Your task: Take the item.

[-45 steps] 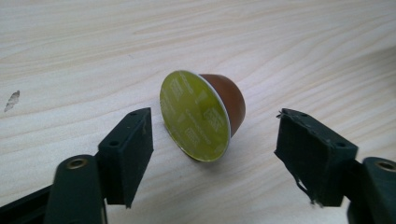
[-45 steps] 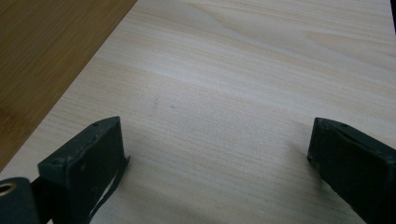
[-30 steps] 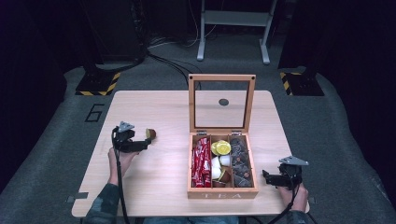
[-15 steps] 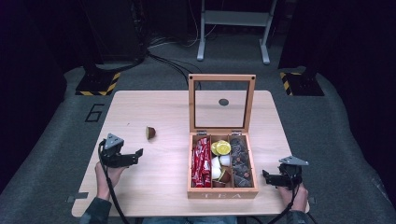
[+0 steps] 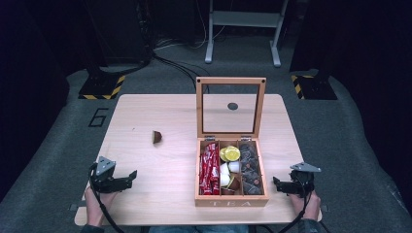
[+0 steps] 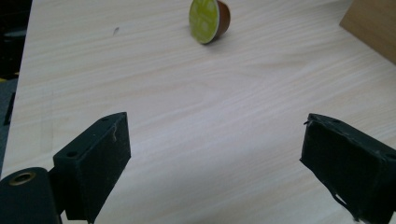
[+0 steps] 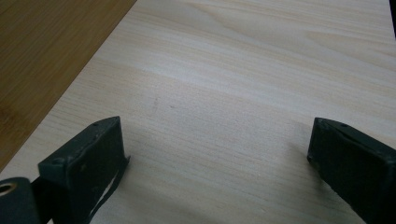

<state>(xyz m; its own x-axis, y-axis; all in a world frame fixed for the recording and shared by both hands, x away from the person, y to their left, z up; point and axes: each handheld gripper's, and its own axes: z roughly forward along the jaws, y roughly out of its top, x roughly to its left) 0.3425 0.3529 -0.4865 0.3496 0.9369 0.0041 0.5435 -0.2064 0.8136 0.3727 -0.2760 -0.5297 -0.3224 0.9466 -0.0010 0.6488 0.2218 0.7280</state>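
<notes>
A brown coffee capsule (image 5: 157,137) with a green foil top (image 6: 209,19) lies on its side, alone on the pale wooden table (image 5: 145,111). My left gripper (image 5: 130,178) rests near the table's front left edge, well short of the capsule. In the left gripper view it (image 6: 215,154) is open; its jaws have just been opening, with nothing between them. My right gripper (image 5: 277,184) sits at the front right, beside the wooden tea box (image 5: 231,200). In the right gripper view it (image 7: 217,158) is open over bare wood.
The tea box holds red sachets (image 5: 209,165), yellow and white capsules (image 5: 228,155) and dark capsules (image 5: 250,162). Its glass lid (image 5: 231,80) stands upright at the back. The box wall (image 7: 46,46) runs just left of my right gripper. Dark floor surrounds the table.
My left gripper has let go of the capsule and pulled back toward the front left edge. The capsule stays lying on the table. The right gripper has not moved.
</notes>
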